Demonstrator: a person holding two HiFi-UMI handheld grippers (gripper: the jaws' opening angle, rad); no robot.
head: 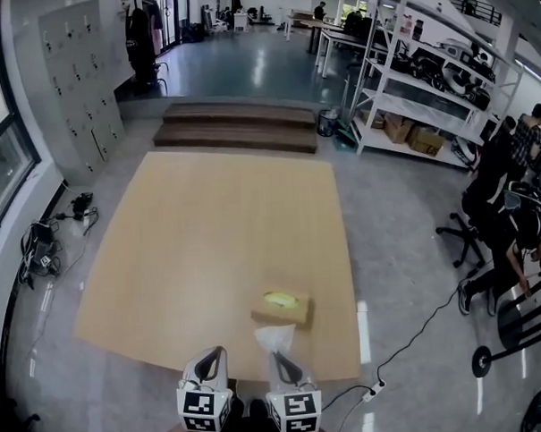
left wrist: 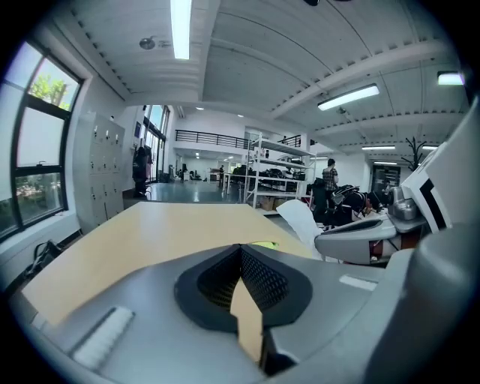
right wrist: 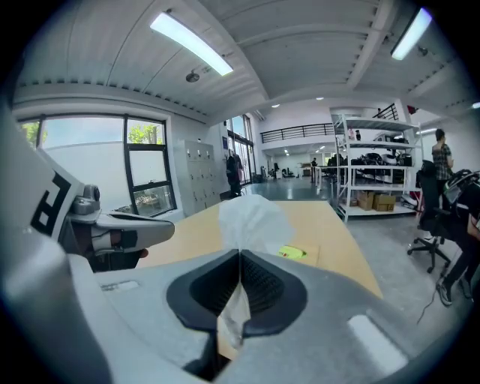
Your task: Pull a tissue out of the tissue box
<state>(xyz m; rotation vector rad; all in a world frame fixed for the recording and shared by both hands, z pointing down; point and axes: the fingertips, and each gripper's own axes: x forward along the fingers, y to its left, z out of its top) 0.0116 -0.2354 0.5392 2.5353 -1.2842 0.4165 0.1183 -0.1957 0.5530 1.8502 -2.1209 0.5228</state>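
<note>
A brown cardboard tissue box (head: pixel 280 307) with a yellow-green opening on top sits near the front right of the tan table (head: pixel 200 249). My right gripper (head: pixel 283 363) hovers just in front of the box and is shut on a white tissue (head: pixel 274 337), which stands free of the box. In the right gripper view the tissue (right wrist: pixel 252 218) billows above the closed jaws of the right gripper (right wrist: pixel 240 255), with the box (right wrist: pixel 298 253) beyond it. My left gripper (head: pixel 211 365) is beside the right one, its jaws together with nothing in them. From the left gripper (left wrist: pixel 240 251) I see the tissue (left wrist: pixel 301 222) to its right.
White shelving (head: pixel 426 78) stands at the back right, and people sit on chairs (head: pixel 508 218) to the right. A cable and power strip (head: pixel 377 392) lie on the floor by the table's front right corner. Wooden steps (head: pixel 235 124) lie beyond the table. Grey lockers (head: pixel 81 76) line the left wall.
</note>
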